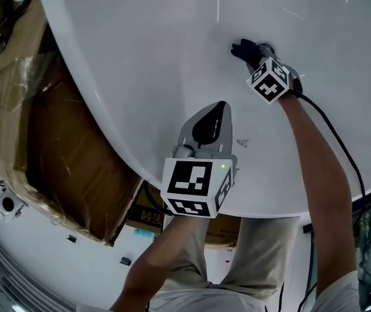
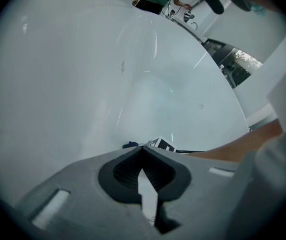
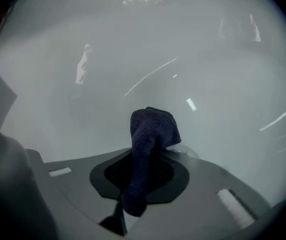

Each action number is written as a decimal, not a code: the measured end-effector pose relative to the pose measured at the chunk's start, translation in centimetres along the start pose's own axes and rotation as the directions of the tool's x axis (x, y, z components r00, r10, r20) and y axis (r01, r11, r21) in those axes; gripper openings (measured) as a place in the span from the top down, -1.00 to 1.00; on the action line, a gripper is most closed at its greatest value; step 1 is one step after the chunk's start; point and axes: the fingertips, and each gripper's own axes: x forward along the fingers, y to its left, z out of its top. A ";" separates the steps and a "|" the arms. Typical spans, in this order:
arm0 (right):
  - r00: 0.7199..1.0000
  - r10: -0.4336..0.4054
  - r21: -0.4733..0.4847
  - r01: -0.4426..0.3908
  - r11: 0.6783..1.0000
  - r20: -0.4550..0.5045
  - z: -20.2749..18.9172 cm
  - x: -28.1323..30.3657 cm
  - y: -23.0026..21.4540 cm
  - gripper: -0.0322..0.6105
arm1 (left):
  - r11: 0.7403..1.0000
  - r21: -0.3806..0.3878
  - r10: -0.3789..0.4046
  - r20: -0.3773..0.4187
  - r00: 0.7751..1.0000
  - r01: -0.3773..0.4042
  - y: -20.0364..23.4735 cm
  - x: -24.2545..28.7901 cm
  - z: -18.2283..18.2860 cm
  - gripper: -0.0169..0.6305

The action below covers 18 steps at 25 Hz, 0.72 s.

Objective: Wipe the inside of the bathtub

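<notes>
White bathtub and cardboard carried by a pale floor

A large flattened sheet of brown cardboard, partly wrapped in clear plastic, is laid on the floor just beside the tub, and its near edge is hidden under the tub's curved rim. A printed box is seen tucked below the rim next to it. A few small dark bits are scattered on the bare floor near the cardboard's corner. Inside the tub, a dark cloth is pressed against the smooth white wall, which is otherwise marked only by streaks of reflected light.
</notes>
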 end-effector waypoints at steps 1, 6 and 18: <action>1.000 -0.012 -0.008 0.012 1.000 0.000 -0.1 0.1 0.0 0.74 | 1.000 0.000 -0.002 0.001 1.000 0.002 0.1 0.0 0.1 0.95; 1.000 -0.020 -0.046 0.021 0.999 0.009 -0.2 0.3 0.6 0.74 | 1.000 -0.010 -0.005 0.000 1.000 0.005 0.4 0.3 0.0 0.96; 0.990 0.136 -0.152 -0.139 0.979 -0.026 -2.0 0.6 6.3 0.75 | 1.000 0.003 -0.014 -0.002 1.000 0.014 -0.6 0.3 0.0 0.96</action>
